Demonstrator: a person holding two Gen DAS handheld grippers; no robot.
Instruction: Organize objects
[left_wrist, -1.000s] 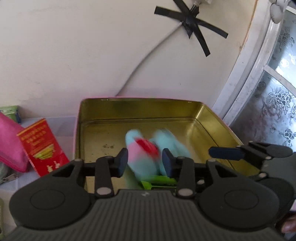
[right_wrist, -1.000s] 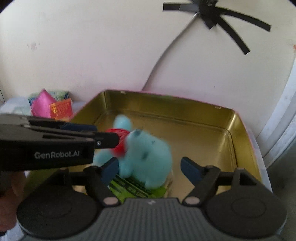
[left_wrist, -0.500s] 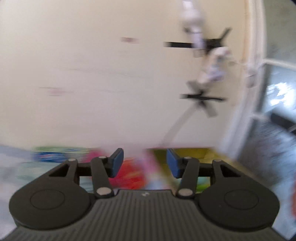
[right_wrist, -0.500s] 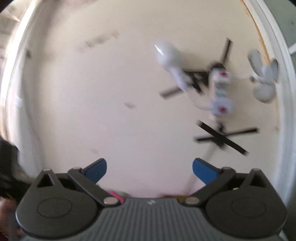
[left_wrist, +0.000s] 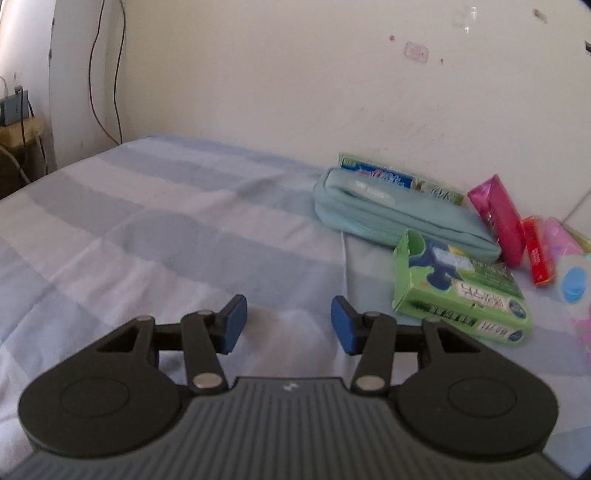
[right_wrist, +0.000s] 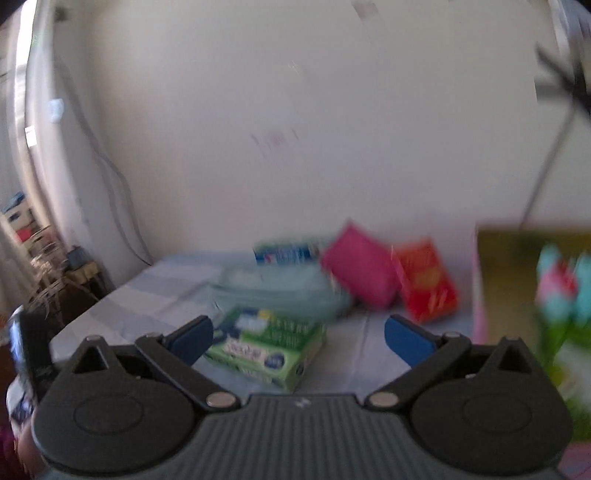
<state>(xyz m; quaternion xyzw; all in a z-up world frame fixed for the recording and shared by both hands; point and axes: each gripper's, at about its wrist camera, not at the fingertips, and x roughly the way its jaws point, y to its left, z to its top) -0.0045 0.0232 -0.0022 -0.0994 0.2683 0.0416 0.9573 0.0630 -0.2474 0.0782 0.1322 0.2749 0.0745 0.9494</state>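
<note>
Two grippers hang over a blue checked cloth (left_wrist: 166, 229), both spread with nothing between their pads. Bare cloth runs wide at nine to twelve o'clock of the left gripper (left_wrist: 288, 325); its far edge meets the wall. At two o'clock lie a pale blue pouch (left_wrist: 399, 218), a green box (left_wrist: 458, 291), a pink pack (left_wrist: 498, 218) and a red box (left_wrist: 537, 254), bunched together. From the right gripper (right_wrist: 299, 338), the green box (right_wrist: 269, 350) lies at twelve o'clock, just beyond the pads. A gold tin (right_wrist: 517, 280) at two o'clock holds a blurred turquoise plush toy (right_wrist: 565, 284).
</note>
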